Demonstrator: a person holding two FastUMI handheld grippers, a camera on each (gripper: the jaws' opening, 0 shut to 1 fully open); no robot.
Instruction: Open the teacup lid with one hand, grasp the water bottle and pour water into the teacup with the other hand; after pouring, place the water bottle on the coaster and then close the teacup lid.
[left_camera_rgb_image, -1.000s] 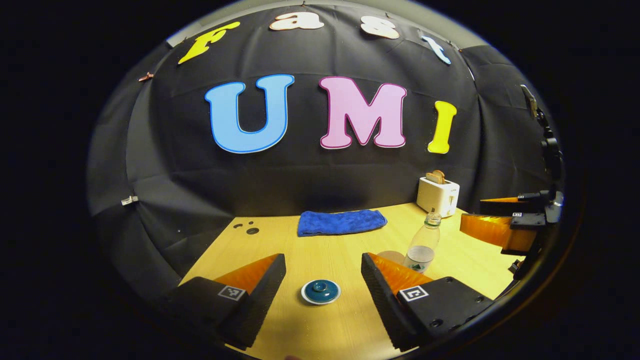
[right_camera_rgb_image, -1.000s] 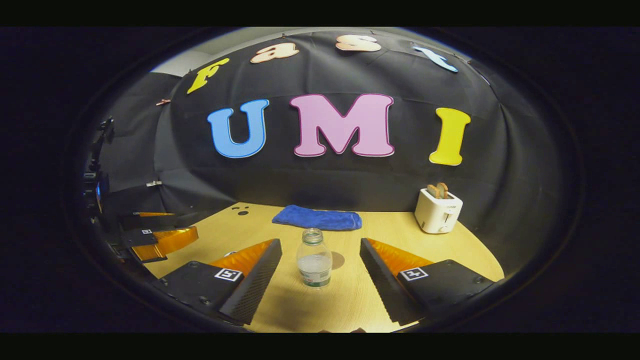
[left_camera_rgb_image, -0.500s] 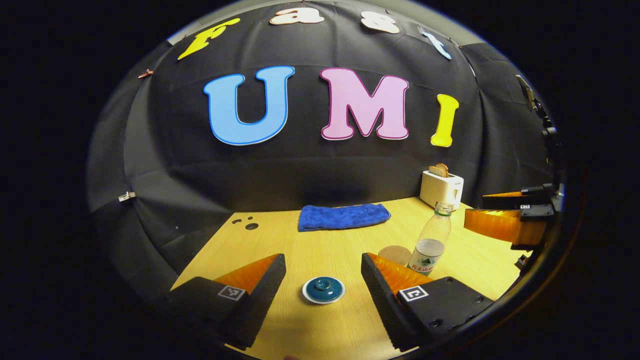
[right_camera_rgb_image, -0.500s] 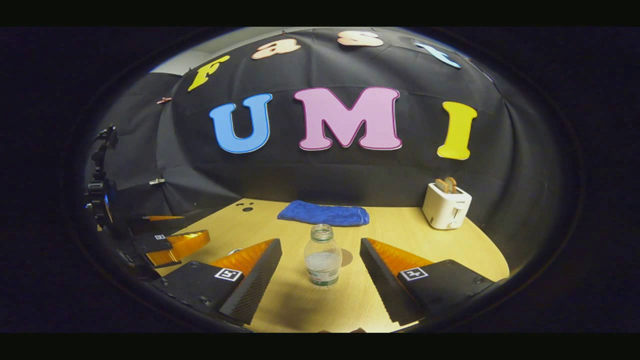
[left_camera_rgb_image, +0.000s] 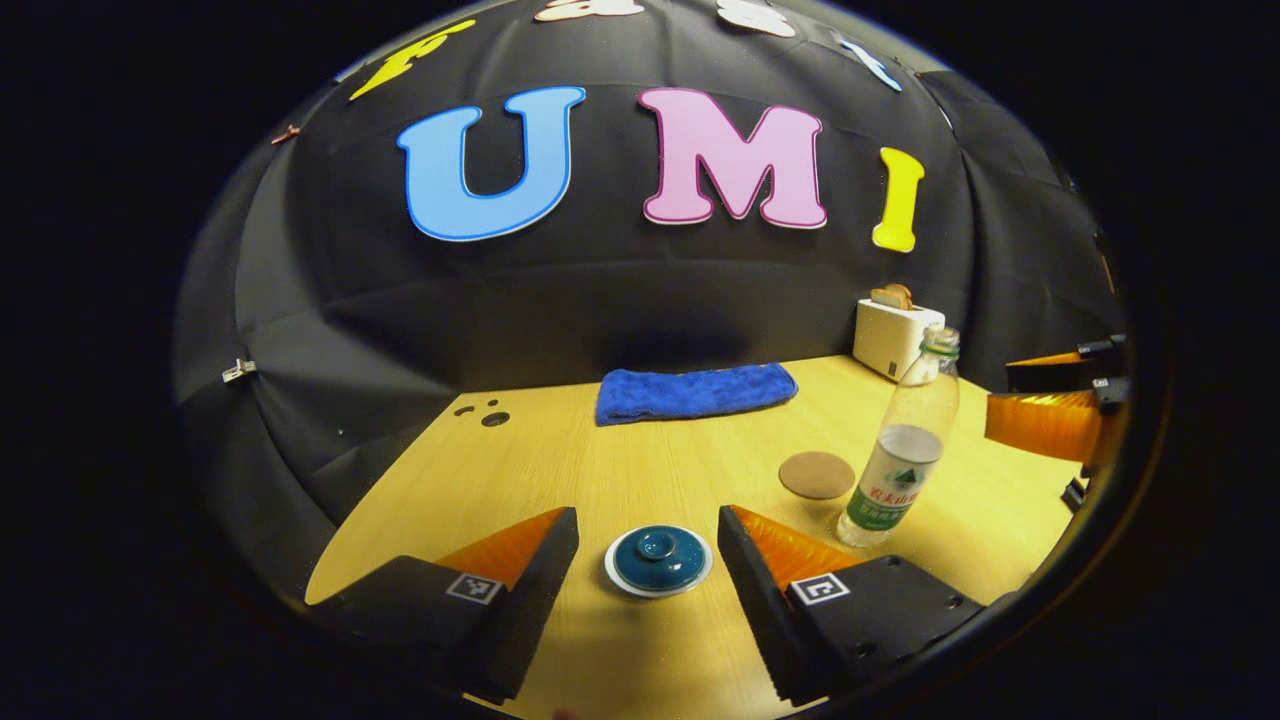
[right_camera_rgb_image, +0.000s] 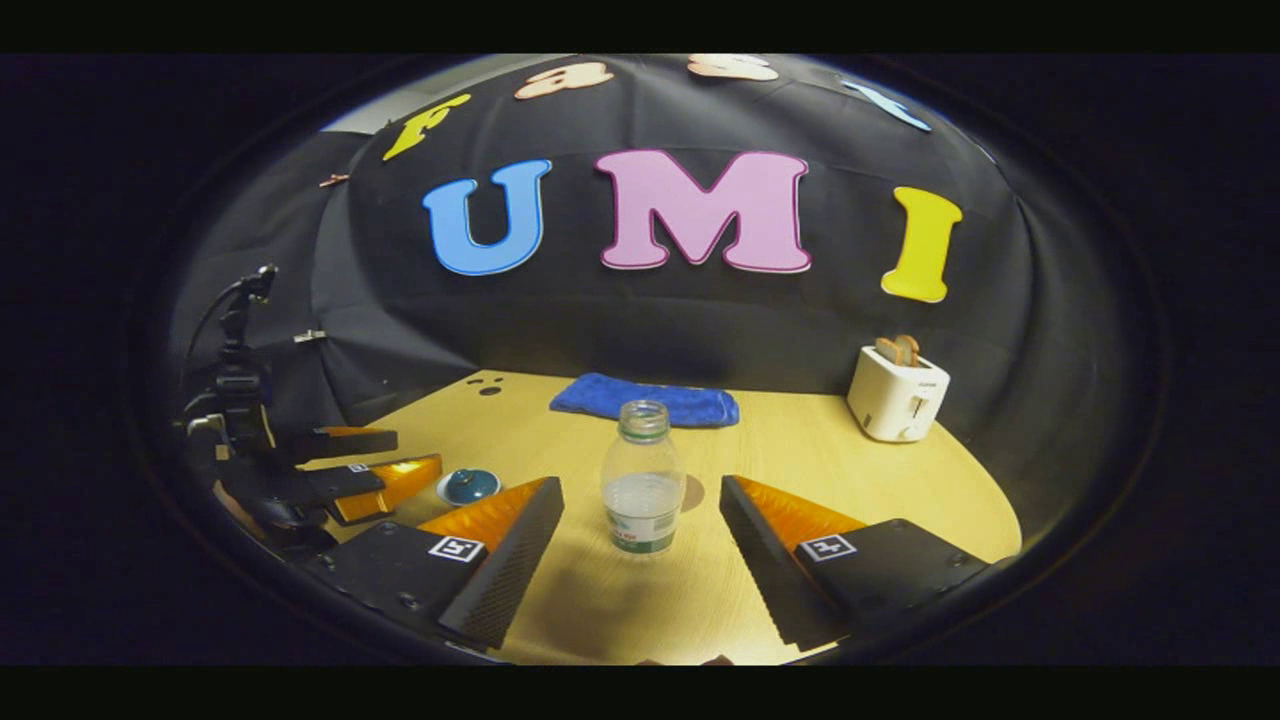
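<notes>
Jaws on both grippers gape wide, holding nothing. Left gripper (left_camera_rgb_image: 648, 545) has dropped closer, now straddling teacup lid (left_camera_rgb_image: 658, 560) w/o contact; right gripper (right_camera_rgb_image: 640, 520) has closed in on water bottle (right_camera_rgb_image: 643, 480), coaster (left_camera_rgb_image: 817, 474) just behind. Grasps look imminent.

No legible text; unreadable print on the water bottle (left_camera_rgb_image: 893, 470) label.
</notes>
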